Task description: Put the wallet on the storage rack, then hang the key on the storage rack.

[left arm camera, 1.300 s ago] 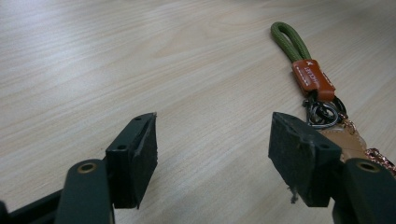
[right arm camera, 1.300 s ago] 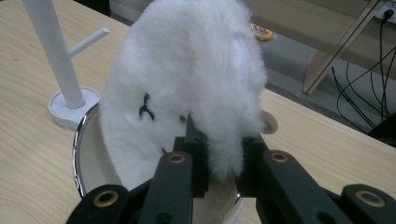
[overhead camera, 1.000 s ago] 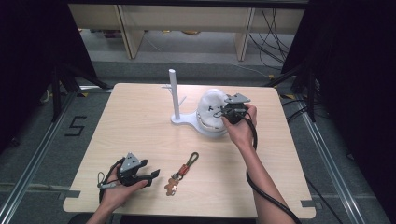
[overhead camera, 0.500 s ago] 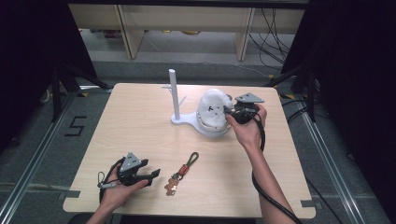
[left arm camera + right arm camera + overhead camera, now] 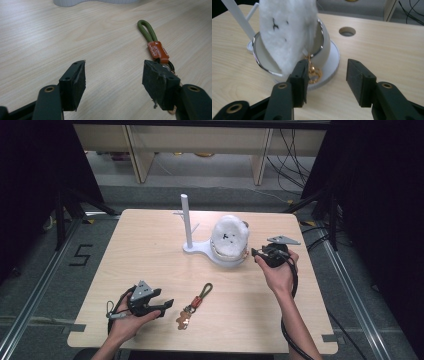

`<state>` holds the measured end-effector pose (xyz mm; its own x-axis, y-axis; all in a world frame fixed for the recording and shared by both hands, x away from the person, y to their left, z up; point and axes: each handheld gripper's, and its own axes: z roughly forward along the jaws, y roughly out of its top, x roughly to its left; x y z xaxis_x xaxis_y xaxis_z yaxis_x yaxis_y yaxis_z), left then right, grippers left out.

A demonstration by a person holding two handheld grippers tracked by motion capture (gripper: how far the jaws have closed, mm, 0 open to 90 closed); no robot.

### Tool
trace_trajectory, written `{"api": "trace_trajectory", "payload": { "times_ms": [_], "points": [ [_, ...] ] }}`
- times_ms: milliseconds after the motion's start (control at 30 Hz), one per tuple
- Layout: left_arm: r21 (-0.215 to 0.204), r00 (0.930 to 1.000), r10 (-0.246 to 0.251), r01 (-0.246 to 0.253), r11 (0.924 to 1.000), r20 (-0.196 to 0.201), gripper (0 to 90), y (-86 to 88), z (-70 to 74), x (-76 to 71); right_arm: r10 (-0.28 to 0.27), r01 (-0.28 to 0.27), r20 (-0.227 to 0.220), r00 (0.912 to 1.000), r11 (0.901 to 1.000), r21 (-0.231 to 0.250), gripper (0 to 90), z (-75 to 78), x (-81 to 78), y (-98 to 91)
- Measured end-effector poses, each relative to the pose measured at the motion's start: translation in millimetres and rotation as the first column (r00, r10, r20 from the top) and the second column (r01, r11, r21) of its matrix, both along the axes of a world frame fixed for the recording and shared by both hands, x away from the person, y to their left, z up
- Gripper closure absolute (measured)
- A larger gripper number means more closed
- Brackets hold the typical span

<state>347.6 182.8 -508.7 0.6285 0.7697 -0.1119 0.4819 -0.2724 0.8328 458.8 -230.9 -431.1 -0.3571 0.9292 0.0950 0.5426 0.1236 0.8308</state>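
Observation:
A white fluffy pompom (image 5: 230, 236) rests on a white holder with a silver ring (image 5: 322, 47), part of a white stand with an upright post (image 5: 186, 220). A gold clasp (image 5: 313, 71) hangs at the pompom's lower edge. My right gripper (image 5: 257, 253) is open just right of the holder, and nothing lies between its jaws (image 5: 327, 75). A keychain (image 5: 196, 301) with a green cord loop (image 5: 147, 30) and an orange leather tab (image 5: 157, 51) lies flat on the table. My left gripper (image 5: 162, 306) stands open just left of it, its right jaw beside the tab.
The wooden table (image 5: 150, 245) has a round cable hole (image 5: 347, 31) behind the stand. Dark frames, shelving and cables ring the table on the floor. A cable trails from my right gripper along the forearm (image 5: 290, 320).
My right gripper has drawn back from the pompom, to the right and toward the person. The left gripper and the keychain have stayed put.

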Motion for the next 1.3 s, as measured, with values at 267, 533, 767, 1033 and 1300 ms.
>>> {"api": "trace_trajectory", "payload": {
  "times_ms": [267,533,767,1033,1300],
  "points": [
    [0.001,0.9996,-0.021,0.021,0.9998,-0.019,35.1,-2.4,4.4,-1.5,-0.022,0.022,-0.064,0.9977,0.9998,0.001,61.9,-10.6,-17.8,-12.7],
    [0.088,0.9938,-0.061,0.069,0.9938,-0.093,35.3,-5.4,21.5,4.0,-0.032,0.017,-0.193,0.9807,0.9969,-0.077,61.2,-16.8,-28.4,-18.5],
    [0.173,0.9771,-0.092,0.126,0.9768,-0.192,36.5,-14.9,39.1,12.4,-0.032,0.008,-0.286,0.9577,0.9965,-0.083,59.2,-23.3,-33.8,-20.5],
    [0.211,0.953,-0.139,0.199,0.9569,-0.269,36.5,-27.1,52.9,19.1,-0.025,-0.015,-0.311,0.9502,0.9921,-0.125,56.9,-31.7,-42.5,-20.5],
    [0.256,0.9247,-0.165,0.261,0.9305,-0.343,36.8,-41.9,54.9,26.9,-0.024,-0.021,-0.347,0.9376,0.9919,-0.125,56.0,-36.5,-47.1,-21.8]
  ]
}}
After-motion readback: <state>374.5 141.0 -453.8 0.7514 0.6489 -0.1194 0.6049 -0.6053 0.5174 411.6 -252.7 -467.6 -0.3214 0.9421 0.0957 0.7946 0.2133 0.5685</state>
